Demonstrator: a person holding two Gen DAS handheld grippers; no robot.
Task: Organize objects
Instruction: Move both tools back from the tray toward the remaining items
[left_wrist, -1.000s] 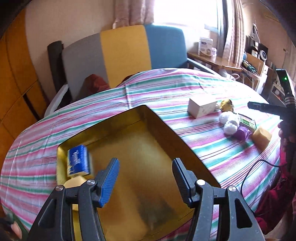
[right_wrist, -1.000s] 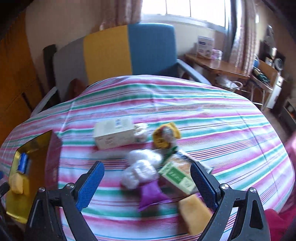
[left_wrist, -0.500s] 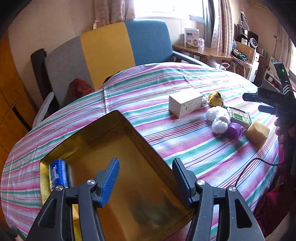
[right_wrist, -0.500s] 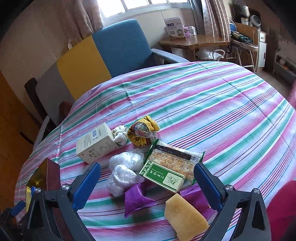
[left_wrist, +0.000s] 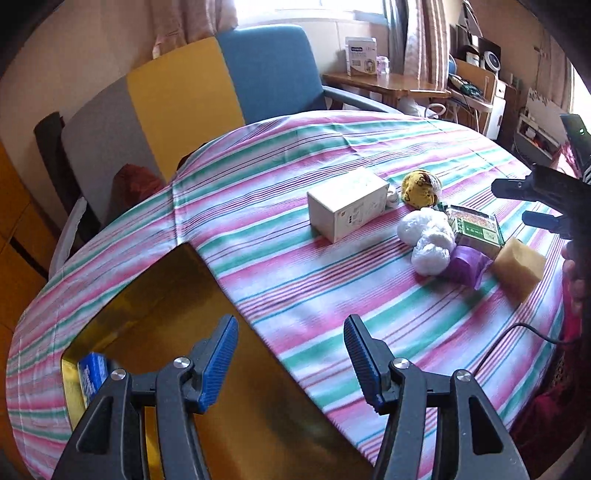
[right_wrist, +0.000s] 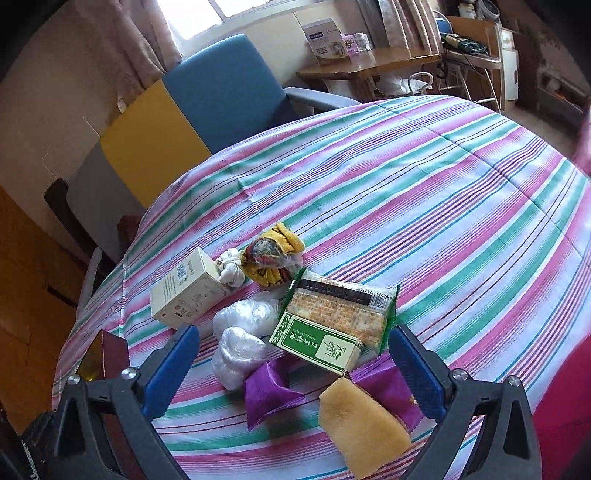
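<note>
A gold box (left_wrist: 155, 295) lies open at the table's near left, with a blue packet (left_wrist: 90, 373) inside it. My left gripper (left_wrist: 290, 363) hangs open and empty over the box's right rim. Further right sits a cluster: a white carton (right_wrist: 184, 295), white plastic bundles (right_wrist: 242, 332), a green box (right_wrist: 317, 341), a cracker pack (right_wrist: 340, 306), purple pouches (right_wrist: 267, 393), a yellow sponge (right_wrist: 364, 428) and a yellow cloth bundle (right_wrist: 273, 254). My right gripper (right_wrist: 293, 376) stands wide open just above the purple pouches and sponge, gripping nothing.
A striped cloth (right_wrist: 443, 206) covers the round table. A blue, yellow and grey chair (left_wrist: 207, 92) stands behind it, and a wooden side table (right_wrist: 369, 64) with boxes sits at the back right. A black cable (left_wrist: 517, 332) trails over the table's right edge.
My left gripper slid right, from over the box's middle to its right rim. My right gripper rolled, came closer to the cluster, and its jaws spread wider.
</note>
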